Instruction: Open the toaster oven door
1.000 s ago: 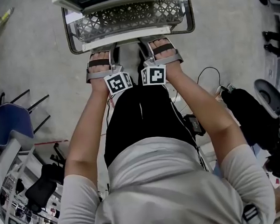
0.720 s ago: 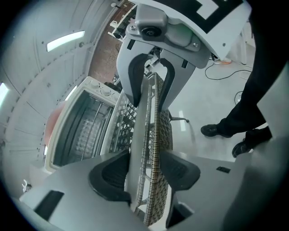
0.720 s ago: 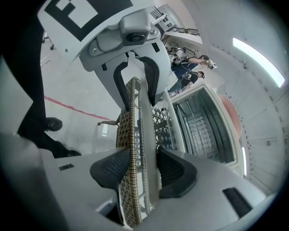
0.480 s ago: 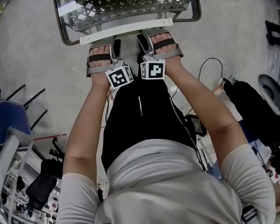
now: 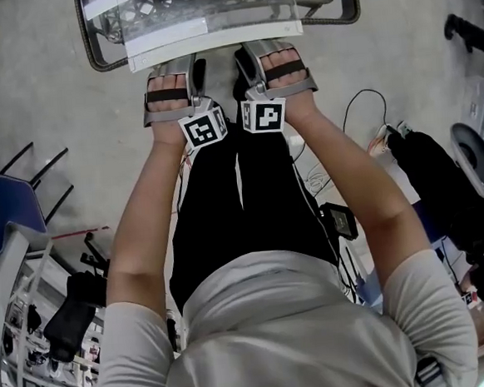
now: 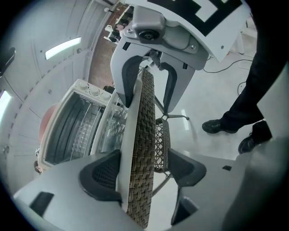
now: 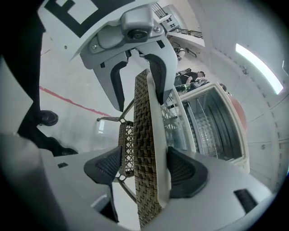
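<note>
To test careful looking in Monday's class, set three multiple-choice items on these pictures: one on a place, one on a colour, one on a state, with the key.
1. Where are the left gripper and the right gripper?
A. side by side at the woven table's near edge
B. lying on the floor
C. inside the oven

2. What colour is the bar along that edge?
A. red
B. white
C. green

3. The toaster oven's door is:
A. shut
B. taken off
C. open

Key:
1 A: each gripper, its jaws opening, has the table's rim between them.
2 B: the bar is plain white in every view.
3 C: the door lies flat towards the person, and the racks inside show.
</note>
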A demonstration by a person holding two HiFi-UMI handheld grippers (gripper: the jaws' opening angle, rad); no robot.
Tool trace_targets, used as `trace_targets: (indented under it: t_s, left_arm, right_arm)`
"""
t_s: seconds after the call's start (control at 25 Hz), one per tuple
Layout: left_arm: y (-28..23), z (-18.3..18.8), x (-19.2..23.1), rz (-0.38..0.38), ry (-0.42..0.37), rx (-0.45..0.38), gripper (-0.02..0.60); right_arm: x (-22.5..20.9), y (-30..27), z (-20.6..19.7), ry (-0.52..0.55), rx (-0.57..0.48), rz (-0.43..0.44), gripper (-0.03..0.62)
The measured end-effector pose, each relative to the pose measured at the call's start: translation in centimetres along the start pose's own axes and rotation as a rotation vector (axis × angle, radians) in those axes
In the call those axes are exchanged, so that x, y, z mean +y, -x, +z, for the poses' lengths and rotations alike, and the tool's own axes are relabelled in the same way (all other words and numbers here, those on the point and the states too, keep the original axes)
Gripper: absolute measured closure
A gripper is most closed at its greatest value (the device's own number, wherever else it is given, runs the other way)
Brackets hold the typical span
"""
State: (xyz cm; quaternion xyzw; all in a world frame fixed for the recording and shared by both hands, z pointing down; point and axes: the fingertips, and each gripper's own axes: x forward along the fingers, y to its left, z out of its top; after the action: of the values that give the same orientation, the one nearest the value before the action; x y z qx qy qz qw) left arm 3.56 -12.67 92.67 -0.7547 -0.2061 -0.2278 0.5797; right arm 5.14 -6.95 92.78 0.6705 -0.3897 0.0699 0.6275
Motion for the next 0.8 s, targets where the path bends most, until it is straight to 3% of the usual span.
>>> trace_targets:
  t_s: [0.64, 0.8]
  left_arm:
    - [-2.4, -0.7, -2.6, 0.123, -0.009, -0.048, 0.213]
    - [-2.6, -0.7, -2.4, 0.123, -0.005, -0.047, 0.213]
  right_arm:
    - [2.3, -2.5, -0.6, 0.015, -0.003, -0.137, 0.287]
    - [2.1, -2.7, -0.7, 0.014, 0.003, -0.140, 0.287]
